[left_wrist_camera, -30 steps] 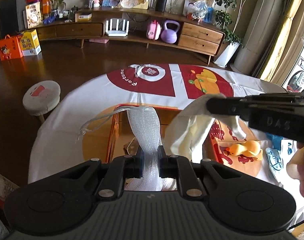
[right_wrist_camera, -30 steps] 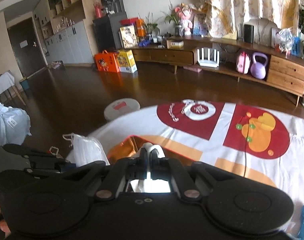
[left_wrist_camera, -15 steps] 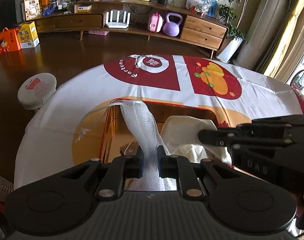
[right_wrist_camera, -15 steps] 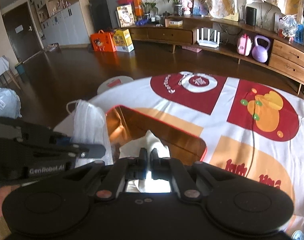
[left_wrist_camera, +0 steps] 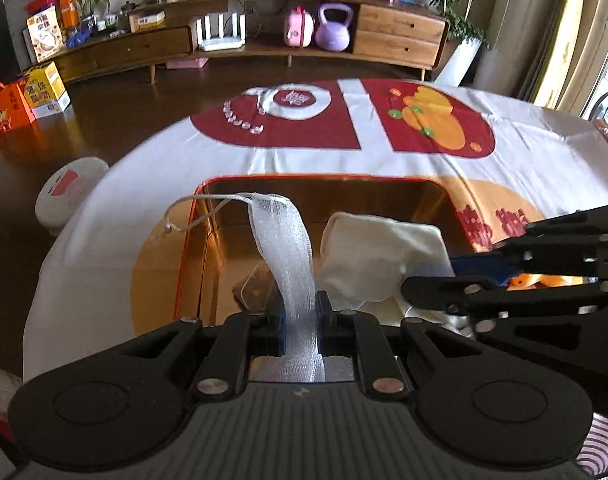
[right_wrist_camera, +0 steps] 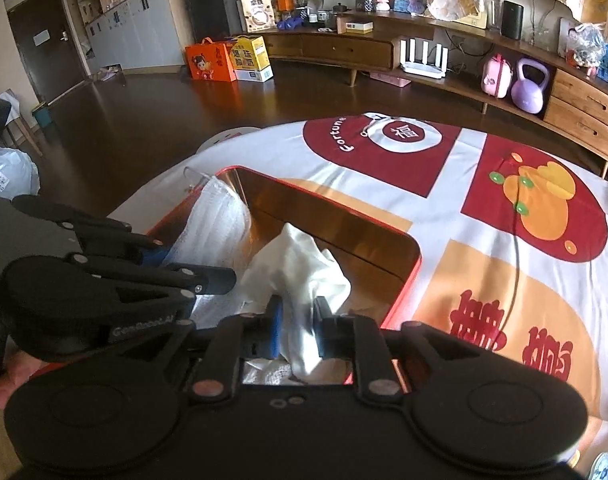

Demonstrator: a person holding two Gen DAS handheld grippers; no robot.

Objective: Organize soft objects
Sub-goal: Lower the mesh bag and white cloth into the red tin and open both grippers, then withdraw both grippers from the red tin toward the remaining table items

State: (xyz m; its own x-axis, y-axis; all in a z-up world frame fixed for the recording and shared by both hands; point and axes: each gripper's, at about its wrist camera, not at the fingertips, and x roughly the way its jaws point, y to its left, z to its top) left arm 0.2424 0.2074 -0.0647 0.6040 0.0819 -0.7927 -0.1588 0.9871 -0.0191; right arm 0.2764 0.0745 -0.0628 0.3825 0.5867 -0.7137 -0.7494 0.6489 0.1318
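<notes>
The round table [left_wrist_camera: 232,160], under a white cloth with red and orange prints, is the biggest thing here, and everything below is placed against the open, copper-lined red box [left_wrist_camera: 383,188] that sits on its near side.

Inside that box, toward its right half in the left wrist view, lies a cream cloth [left_wrist_camera: 379,252], crumpled, with a loose tail rising toward the right gripper [right_wrist_camera: 296,324]. That gripper's jaws have just been opening; in its own view the blue pads stand apart on either side of the tail and no longer seem to pinch it, so I judge the cloth released into the box.

Left of the cloth, over the box's middle, a white mesh bag [left_wrist_camera: 284,252] hangs as a long band, its long axis running from the drawstring end near the box's far rim straight back to the left gripper [left_wrist_camera: 300,320], which is clamped tight on its near end.

The coming move likely turns on this: the mesh bag lies directly ahead of and below the left gripper, already over the box's floor, so lowering and letting go should drop it beside the cloth.
</notes>
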